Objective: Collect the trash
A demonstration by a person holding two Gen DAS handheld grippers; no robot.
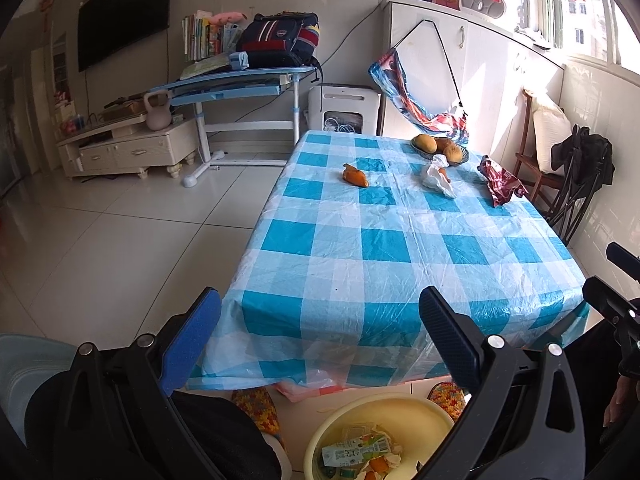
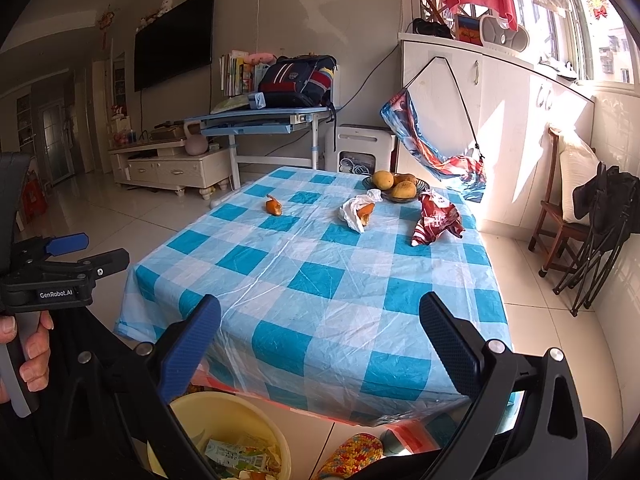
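Both grippers, left gripper [image 1: 320, 336] and right gripper [image 2: 320, 340], spread wide, empty. Yellow basin [image 1: 404, 412] near, rim cut off by frame; wrapper [image 2: 434, 220], tissue [image 2: 354, 210] far on table [image 2: 320, 280].

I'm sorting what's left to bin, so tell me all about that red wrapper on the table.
The red wrapper is a crumpled, shiny foil-like snack bag, dark red with white print. It looks empty and lies on the checked tablecloth near the table's far right edge, close to the fruit bowl, partly sunlit. Neither gripper touches it.
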